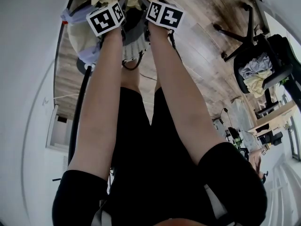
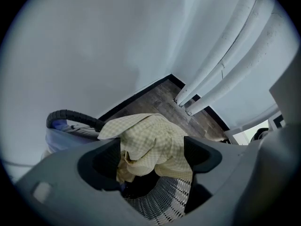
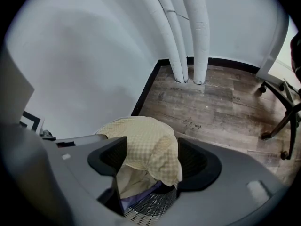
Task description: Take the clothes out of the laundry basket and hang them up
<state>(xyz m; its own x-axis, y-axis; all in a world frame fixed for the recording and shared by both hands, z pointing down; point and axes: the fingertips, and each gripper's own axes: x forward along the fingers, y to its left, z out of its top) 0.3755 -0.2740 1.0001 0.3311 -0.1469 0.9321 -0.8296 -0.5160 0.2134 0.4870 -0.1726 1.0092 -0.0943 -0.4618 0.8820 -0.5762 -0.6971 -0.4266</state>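
Both the left tool [image 2: 153, 157] and right tool [image 3: 153, 161] hang open astride the yellow checked cloth [image 2: 150, 135] heaped on the laundry basket [image 2: 160, 201], low in each tool's view, probably lining up a 2-handed grab.

We find the white wall [image 1: 28, 102] closing the left of the head view, hard beside the laundry basket [image 1: 134, 51]; a black ribbed tube [image 1: 77, 117] runs along it. In the right gripper view, white pipes [image 3: 188, 32] block the corner at top centre. Bare wooden floor [image 3: 221, 107] lies open toward the office chair [image 1: 254, 65], upper right.
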